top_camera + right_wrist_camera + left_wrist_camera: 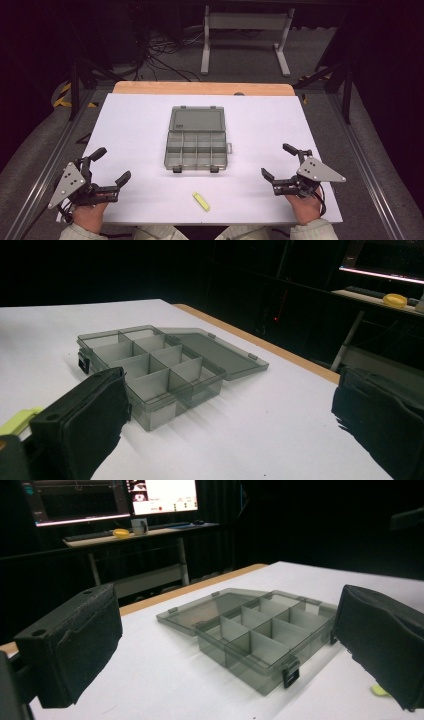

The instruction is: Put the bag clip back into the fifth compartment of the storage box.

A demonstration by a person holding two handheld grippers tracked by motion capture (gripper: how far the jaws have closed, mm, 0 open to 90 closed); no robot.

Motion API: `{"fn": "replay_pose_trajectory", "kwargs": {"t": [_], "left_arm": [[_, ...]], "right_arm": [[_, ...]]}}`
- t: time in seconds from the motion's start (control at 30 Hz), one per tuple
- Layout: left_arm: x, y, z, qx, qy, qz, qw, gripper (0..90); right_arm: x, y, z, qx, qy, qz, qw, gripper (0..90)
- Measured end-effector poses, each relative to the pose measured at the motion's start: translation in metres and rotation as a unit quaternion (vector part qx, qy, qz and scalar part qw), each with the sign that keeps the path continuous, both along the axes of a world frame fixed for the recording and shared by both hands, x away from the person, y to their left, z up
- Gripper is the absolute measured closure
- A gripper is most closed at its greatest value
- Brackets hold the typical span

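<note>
dark room, white table (140, 125), desk with monitors behind. left gripper (111, 166) jaws spread wide, nothing between them, resting at the near left corner. right gripper (282, 161) the same, wide and empty, near right corner. both point inward at the box (196, 145), which sits mid-table, well apart from both. box is grey, see-through, lid flat open to the far side, compartments look empty, two black latches on the near edge. yellow piece (201, 201) lies near the front edge, between the grippers, closer to the right one. looks like the start: nothing picked yet. next move is probably a reach for the yellow piece, low flat pinch, then into a compartment. path is open, nothing blocks it.
</note>
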State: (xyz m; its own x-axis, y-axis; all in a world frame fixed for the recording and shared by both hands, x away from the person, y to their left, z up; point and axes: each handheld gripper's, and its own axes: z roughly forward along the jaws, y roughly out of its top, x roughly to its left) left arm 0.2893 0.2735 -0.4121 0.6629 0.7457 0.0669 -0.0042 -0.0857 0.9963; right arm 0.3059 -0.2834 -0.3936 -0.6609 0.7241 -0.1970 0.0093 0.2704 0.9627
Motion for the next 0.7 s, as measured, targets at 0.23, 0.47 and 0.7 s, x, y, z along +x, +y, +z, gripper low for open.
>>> {"fn": "replay_pose_trajectory", "kwargs": {"t": [0.23,0.47,0.7], "left_arm": [[-0.0014,-0.0002,0.0002,-0.003,-0.003,0.003,1.0,0.2],[-0.0028,-0.001,0.0025,0.008,-0.005,0.005,0.9999,0.2],[-0.0024,-0.0016,0.0036,0.006,0.0,0.006,1.0,0.2]], "right_arm": [[-0.0003,0.0009,0.0002,0.0,-0.001,0.005,1.0,1.7],[-0.0004,0.0019,0.0002,-0.004,-0.003,0.011,0.9999,2.5],[-0.0008,0.002,0.0005,-0.005,-0.003,0.012,0.9999,2.7]]}}
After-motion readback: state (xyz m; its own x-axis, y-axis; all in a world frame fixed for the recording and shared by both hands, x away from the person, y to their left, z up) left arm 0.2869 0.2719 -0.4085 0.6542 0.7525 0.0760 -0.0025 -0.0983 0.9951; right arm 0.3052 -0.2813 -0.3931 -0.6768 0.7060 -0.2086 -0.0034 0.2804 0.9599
